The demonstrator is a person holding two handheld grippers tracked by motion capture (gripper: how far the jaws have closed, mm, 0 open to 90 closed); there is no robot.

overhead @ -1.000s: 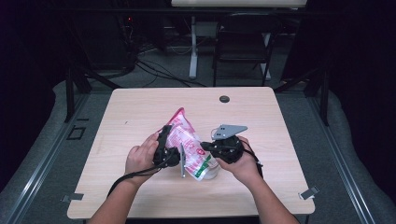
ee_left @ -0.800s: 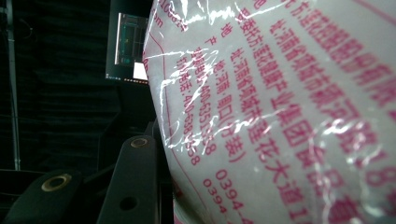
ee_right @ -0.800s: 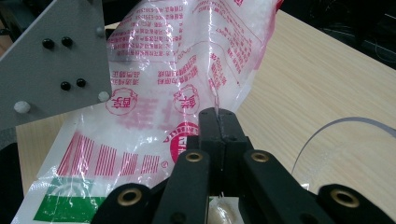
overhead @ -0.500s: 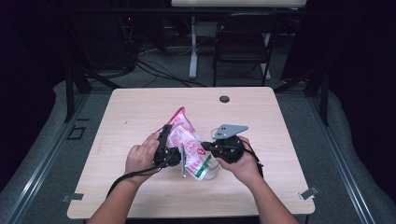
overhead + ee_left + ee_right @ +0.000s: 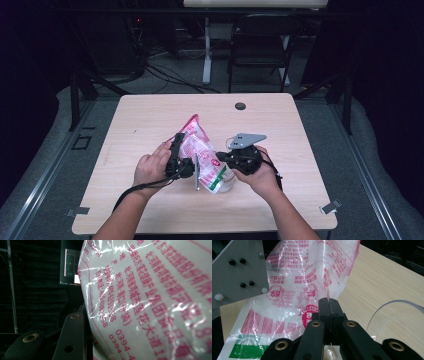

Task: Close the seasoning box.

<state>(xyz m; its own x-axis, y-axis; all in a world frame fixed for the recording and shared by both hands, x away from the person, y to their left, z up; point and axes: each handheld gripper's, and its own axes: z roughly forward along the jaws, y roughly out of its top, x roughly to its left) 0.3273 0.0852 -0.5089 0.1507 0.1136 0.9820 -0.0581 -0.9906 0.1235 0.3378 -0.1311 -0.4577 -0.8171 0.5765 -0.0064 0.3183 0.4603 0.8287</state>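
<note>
The right gripper (image 5: 329, 302) has its two black jaws pressed flat together, pinching a thin fold of the plastic bag (image 5: 307, 287) between their tips. The left gripper (image 5: 186, 162) stands partly open; in the left gripper view one black jaw rises at the left, just beside the bag (image 5: 150, 300), and the bag's bulging side hides the other jaw, so I cannot tell whether the pads press on it.

The bag is held up off the table (image 5: 300, 130) between the two grippers, near the middle of the near half, its top corner tilted toward the far left. It is clear, crinkly, glossy film printed with red characters, red bars and a green band at its lower end, and it holds something white and granular.

Below the bag's near end a clear round container (image 5: 225, 184) stands on the table; its curved rim (image 5: 394, 305) shows in the right gripper view. The table is pale wood grain, smooth and rectangular with rounded corners, with a small dark round cap (image 5: 240, 106) near its far edge.
</note>
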